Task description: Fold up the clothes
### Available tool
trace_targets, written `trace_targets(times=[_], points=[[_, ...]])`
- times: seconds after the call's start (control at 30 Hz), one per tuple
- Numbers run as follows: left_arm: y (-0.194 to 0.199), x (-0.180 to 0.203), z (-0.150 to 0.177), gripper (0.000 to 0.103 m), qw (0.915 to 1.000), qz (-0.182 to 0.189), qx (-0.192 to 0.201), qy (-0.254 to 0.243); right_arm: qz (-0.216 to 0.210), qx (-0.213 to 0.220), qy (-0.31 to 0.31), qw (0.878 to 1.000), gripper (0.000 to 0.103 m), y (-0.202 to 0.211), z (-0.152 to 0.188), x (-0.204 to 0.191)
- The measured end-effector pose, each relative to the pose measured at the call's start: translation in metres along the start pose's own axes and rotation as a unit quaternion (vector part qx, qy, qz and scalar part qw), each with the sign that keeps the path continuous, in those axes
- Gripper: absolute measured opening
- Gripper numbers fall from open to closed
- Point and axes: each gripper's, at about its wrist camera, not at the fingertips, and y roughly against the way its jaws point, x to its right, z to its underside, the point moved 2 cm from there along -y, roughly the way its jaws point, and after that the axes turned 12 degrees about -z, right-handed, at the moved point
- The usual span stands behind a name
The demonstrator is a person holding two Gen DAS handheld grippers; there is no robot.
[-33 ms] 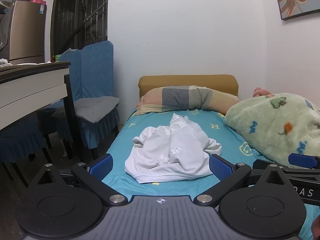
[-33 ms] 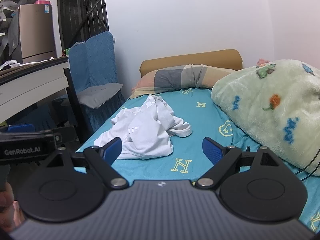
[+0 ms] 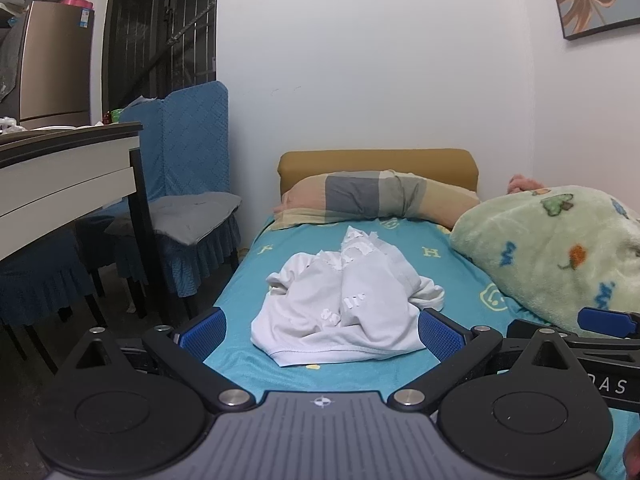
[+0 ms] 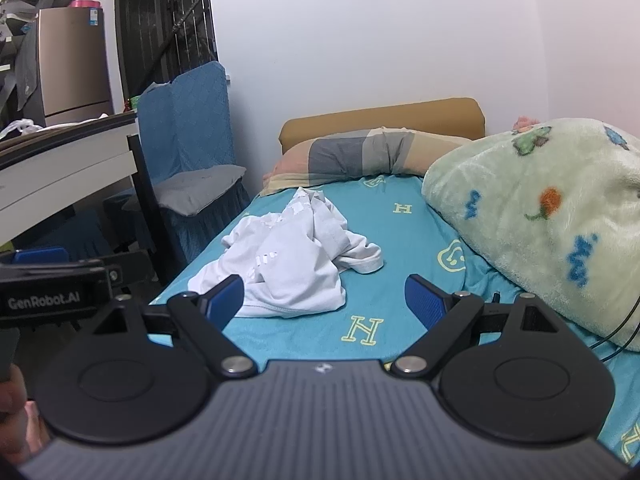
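Note:
A crumpled white garment point(image 3: 344, 304) lies in a heap on the teal bed sheet point(image 3: 452, 276), toward the bed's left edge. My left gripper point(image 3: 320, 334) hovers just short of its near hem, open, its blue pads spread wider than the heap and holding nothing. In the right wrist view the garment point(image 4: 292, 256) lies ahead and to the left. My right gripper point(image 4: 325, 302) is open and empty over the bare sheet point(image 4: 400, 248), with its left pad level with the hem. Each gripper shows at the edge of the other's view.
A green fleece blanket point(image 4: 540, 208) is bunched along the bed's right side, with a thin black cable point(image 4: 624, 328) at its foot. A striped pillow point(image 3: 372, 196) leans on the headboard. A blue-covered chair point(image 3: 192, 216) and a table point(image 3: 68, 168) stand left of the bed.

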Motion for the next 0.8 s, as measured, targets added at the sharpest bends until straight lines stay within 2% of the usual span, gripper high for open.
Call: trace_targets(times=[0.17,0.33,0.8], points=[[0.0,-0.003,0.001,0.103,1.0,0.0,0.005,-0.003,0.0,-0.003,-0.003,1.0,0.089,0.001,-0.008,0.001],[0.0,-0.011,0.009,0.103,0.9999,-0.001,0.009,0.006,0.002,0.0,0.001,1.0,0.089,-0.002,0.005,0.003],[-0.002,-0.006,0.0,0.103,0.9999,-0.009,-0.003,0.014,0.002,-0.006,-0.003,1.0,0.089,-0.002,0.004,0.002]])
